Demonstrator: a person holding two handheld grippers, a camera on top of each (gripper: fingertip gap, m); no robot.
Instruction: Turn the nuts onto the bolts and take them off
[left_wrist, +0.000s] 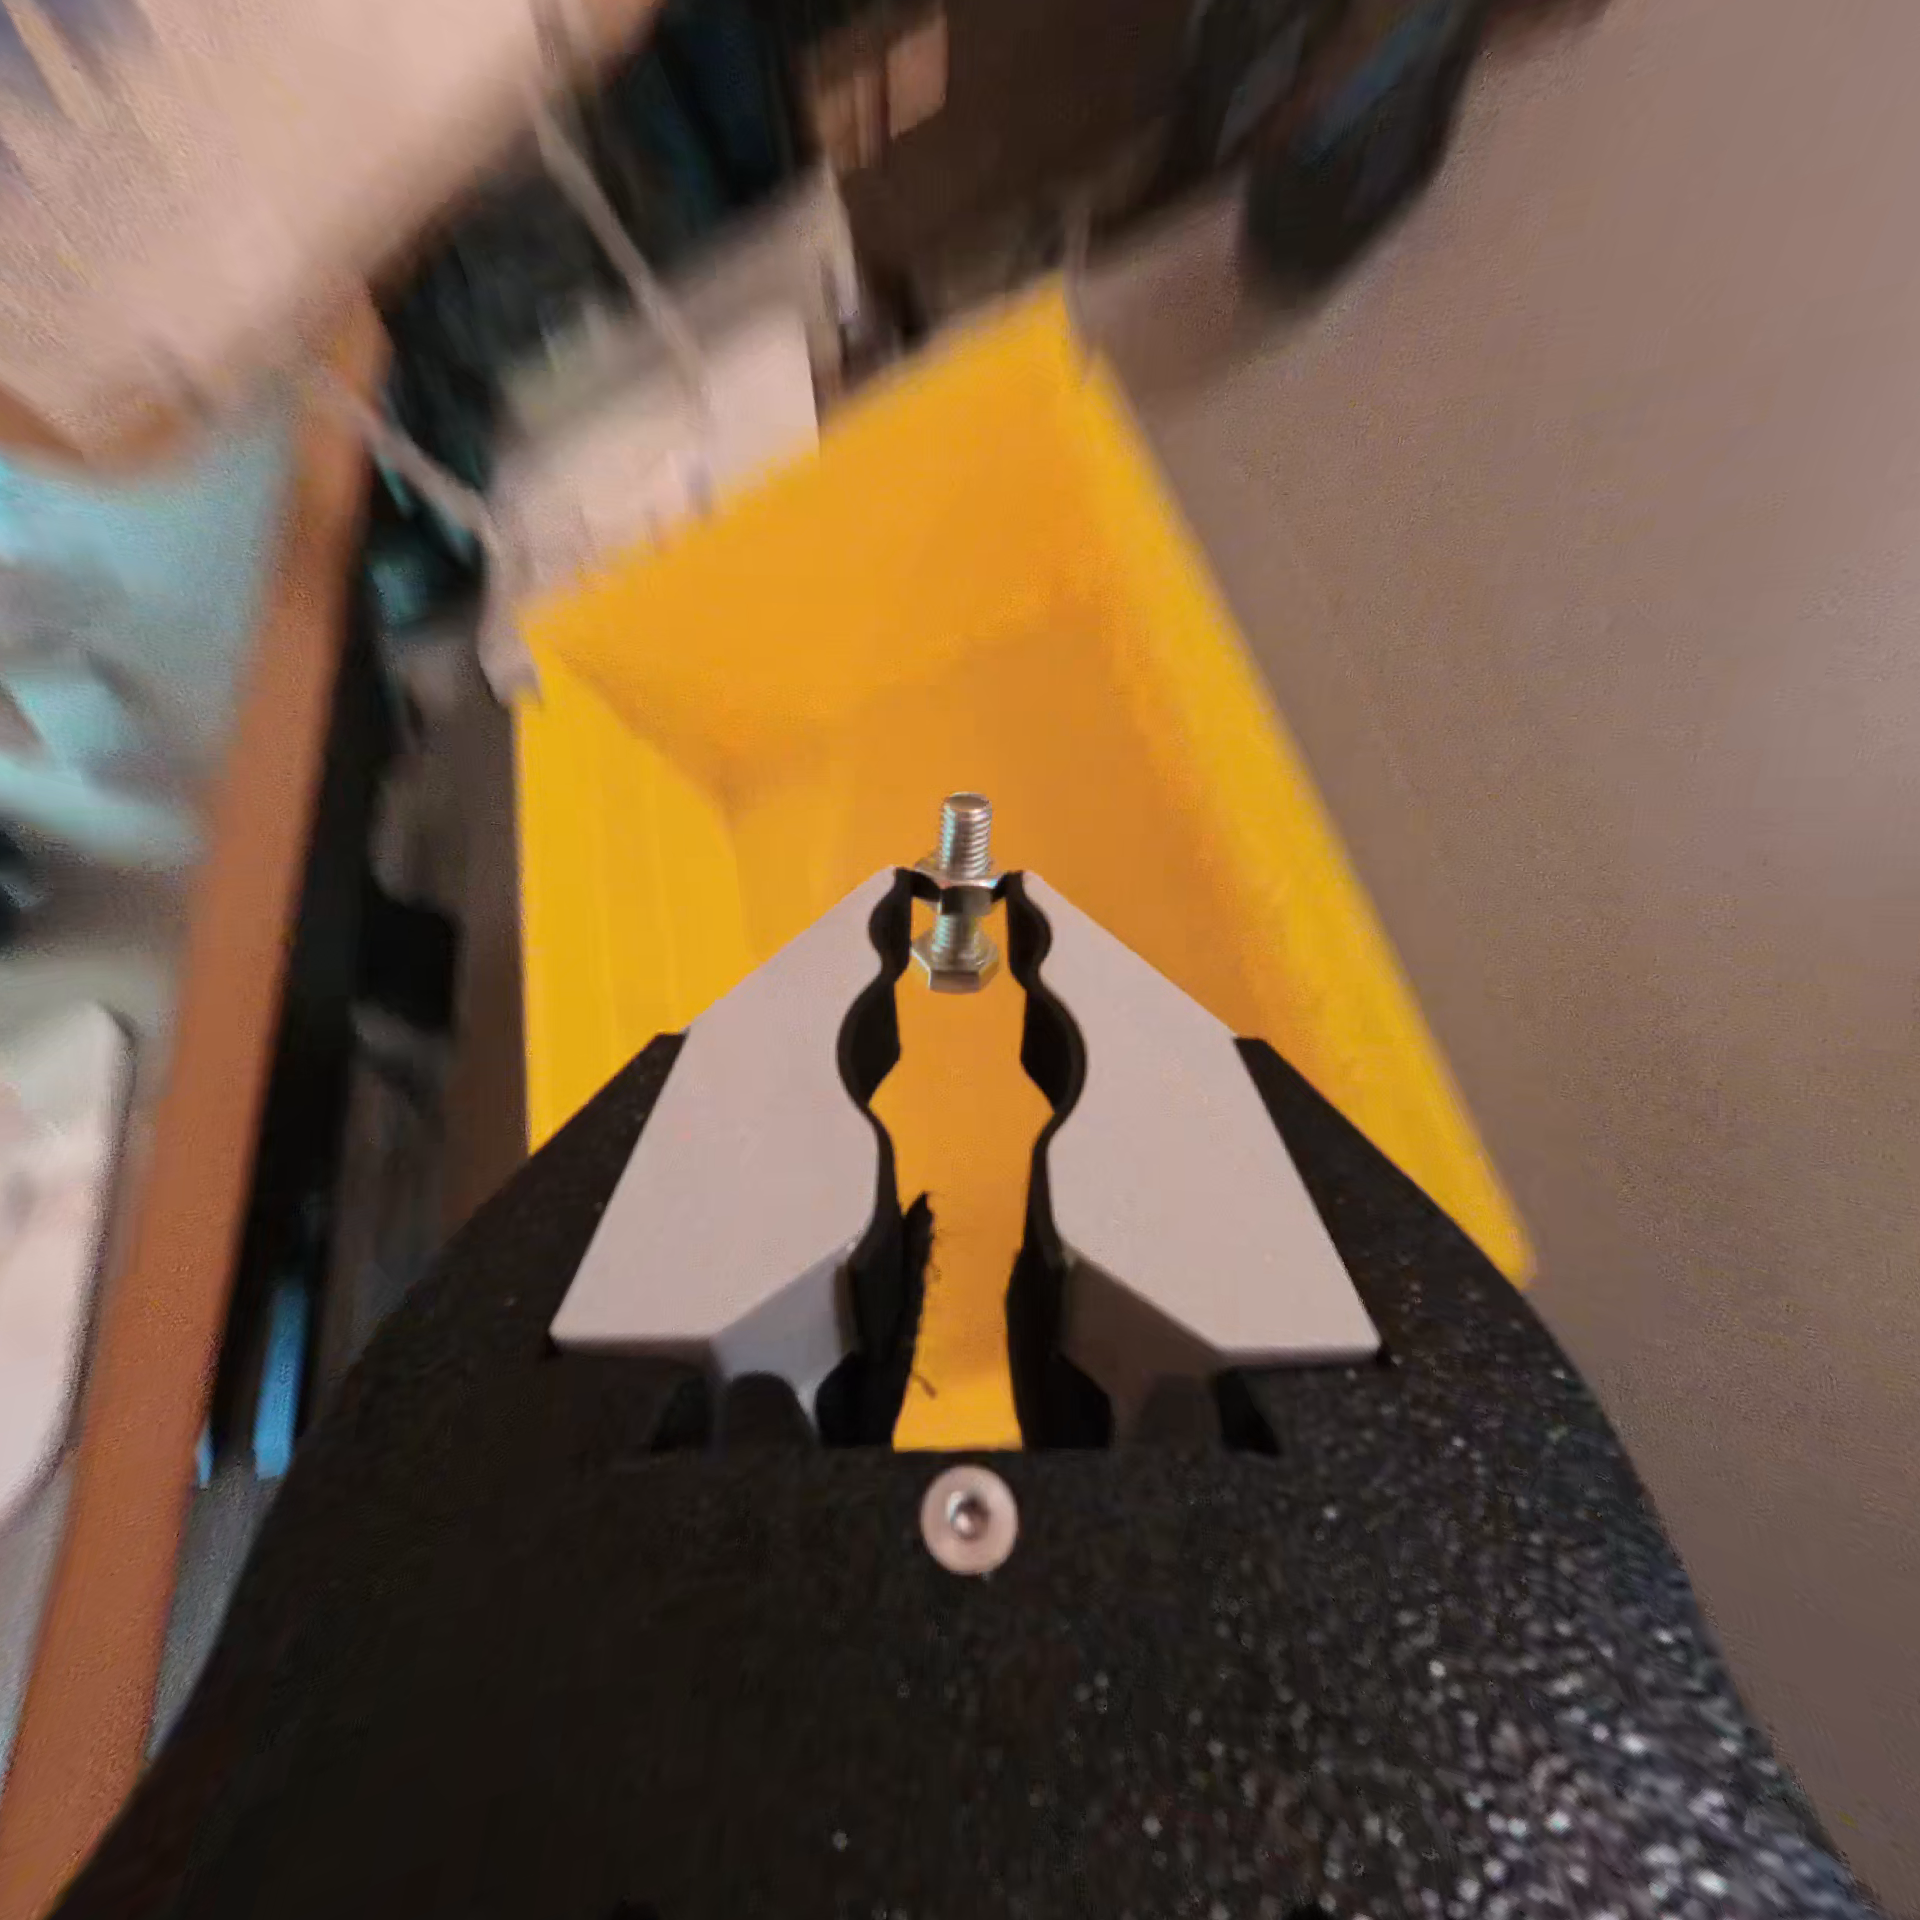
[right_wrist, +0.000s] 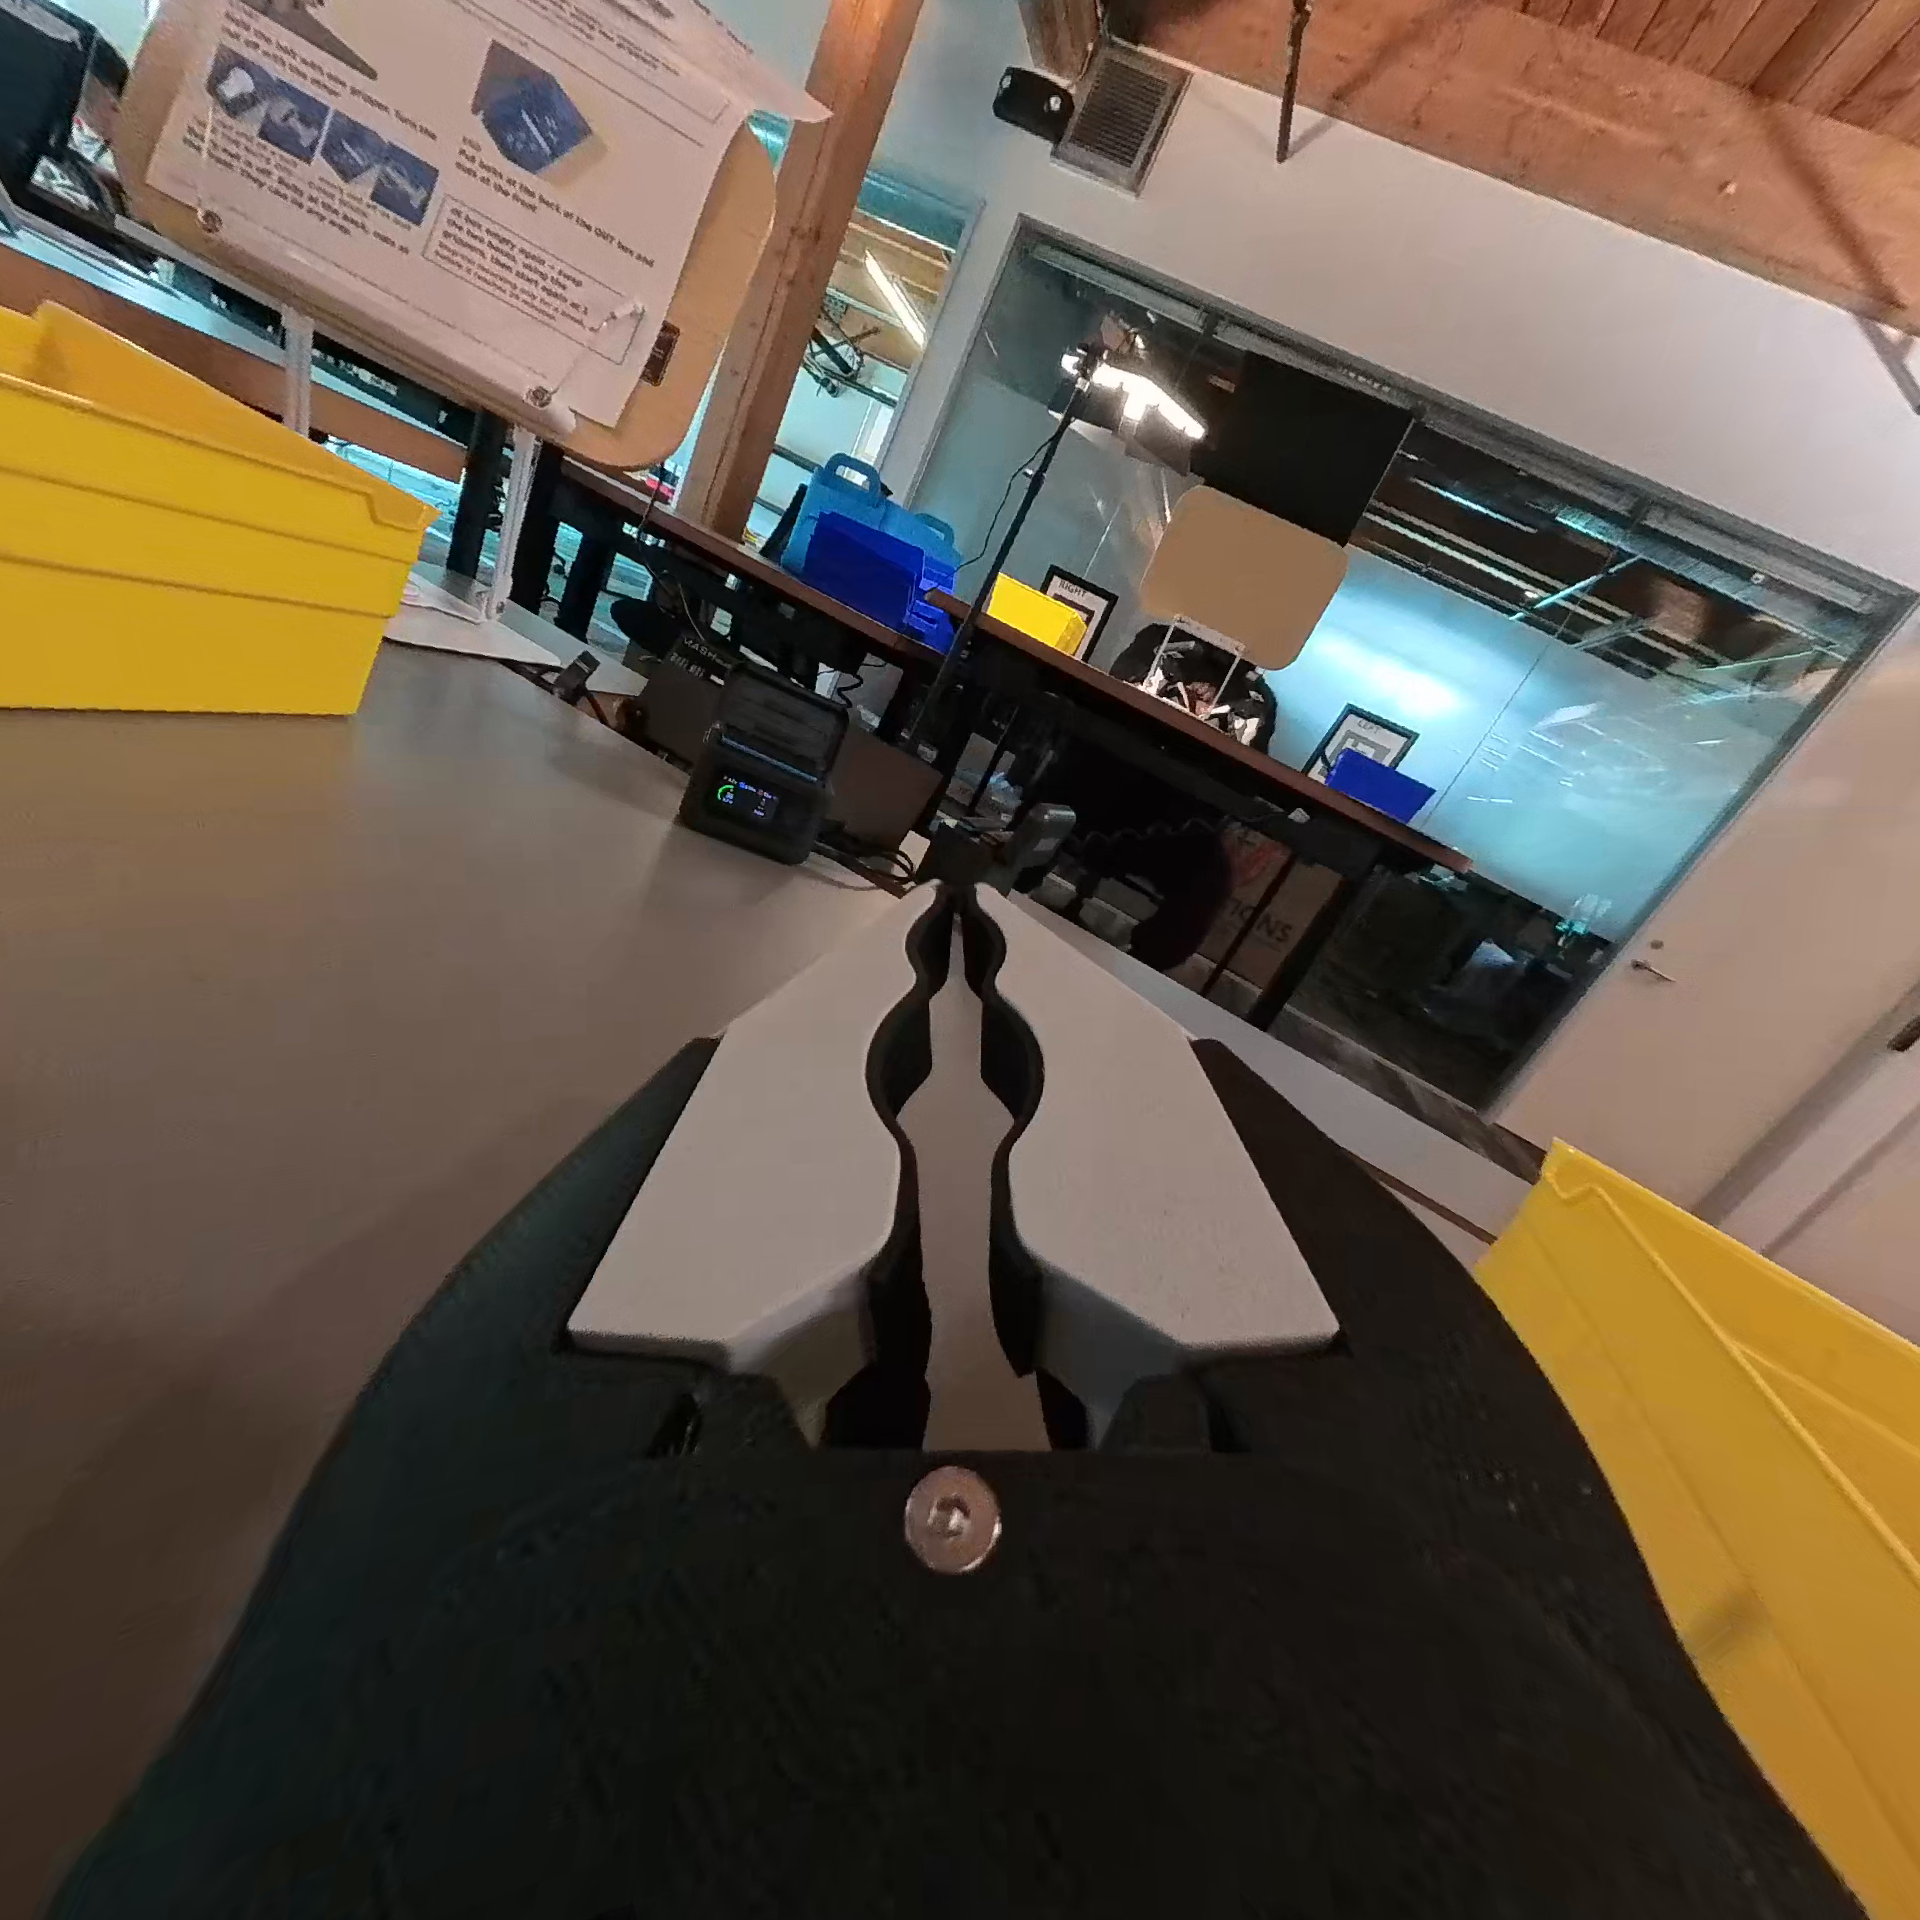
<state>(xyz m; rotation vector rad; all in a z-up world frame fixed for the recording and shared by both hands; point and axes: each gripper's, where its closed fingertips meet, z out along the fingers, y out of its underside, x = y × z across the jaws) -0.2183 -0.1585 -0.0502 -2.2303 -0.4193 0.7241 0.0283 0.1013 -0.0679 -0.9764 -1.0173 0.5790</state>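
In the left wrist view my left gripper (left_wrist: 958, 883) is shut on a small silver bolt (left_wrist: 962, 831) that has a nut (left_wrist: 958, 885) threaded on it. The fingertips pinch at the nut. The threaded end points away from me and the hex head (left_wrist: 956, 971) sits between the fingers. The bolt hangs over the inside of a yellow bin (left_wrist: 935, 644). The background is motion-blurred. In the right wrist view my right gripper (right_wrist: 954, 904) is shut with nothing between its grey fingers (right_wrist: 790, 1174), low over the grey table (right_wrist: 364, 987).
A yellow bin (right_wrist: 187, 561) stands at the left of the right wrist view and another yellow bin (right_wrist: 1745, 1475) at the lower right. An instruction sheet on a stand (right_wrist: 447, 187) and a small black device with a screen (right_wrist: 758, 800) sit farther back. The grippers' ends are close to 35 cm from one another.
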